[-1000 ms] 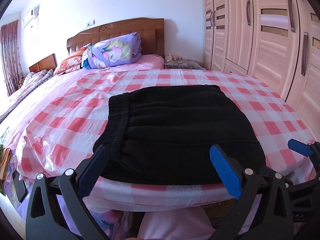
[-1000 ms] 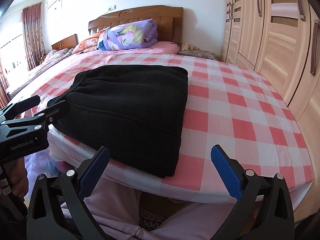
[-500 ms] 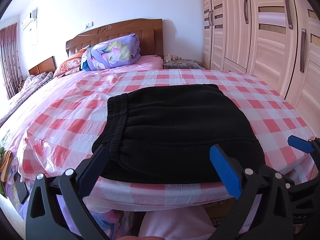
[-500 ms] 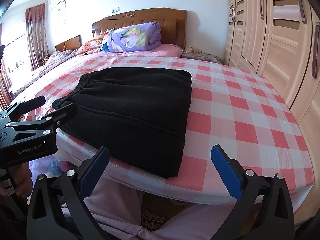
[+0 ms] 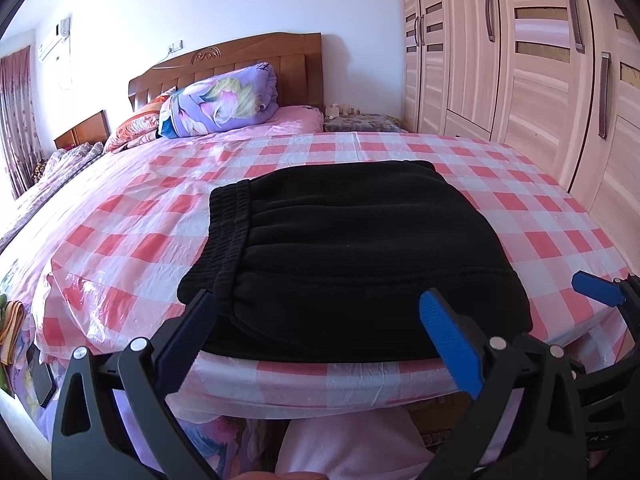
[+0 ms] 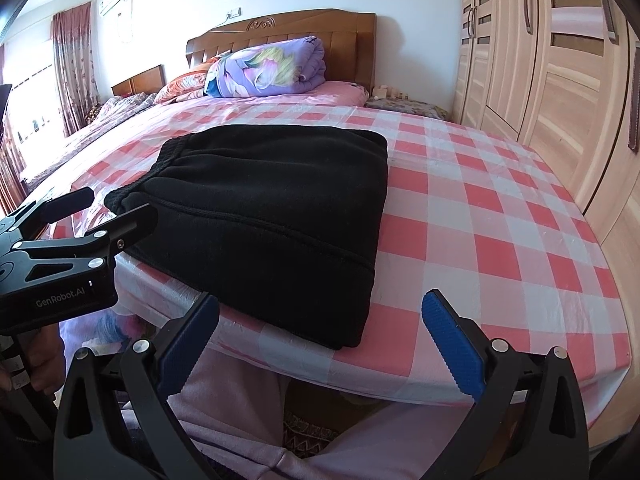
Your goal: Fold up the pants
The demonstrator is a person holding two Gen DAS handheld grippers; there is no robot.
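— So, what do you get on the left wrist view?

— I see the black pants [image 5: 352,256] folded into a flat rectangle in the middle of the frame, lying on the pink checked bed cover [image 5: 132,236] near its front edge, waistband toward the left. My left gripper [image 5: 320,332] sits at the bottom, jaws spread wide, nothing between them; the tips frame the near edge of the pants, though I cannot tell whether they touch it. The right gripper [image 5: 600,290] pokes in at the right edge, one blue pad showing.

— And behind?

— A wooden headboard [image 5: 240,60] upper centre, a purple floral quilt [image 5: 218,102] rolled against it, a wardrobe [image 5: 520,60] filling the right side.

— Now the right wrist view.

— Here the pants [image 6: 272,216] lie left of centre, their right edge straight on the bed cover [image 6: 500,220]. My right gripper [image 6: 320,332] at the bottom is spread wide and empty, just beside the pants' near corner. The left gripper [image 6: 104,208] comes in from the left edge, jaws parted, at the waistband corner, with a hand [image 6: 44,364] below it.
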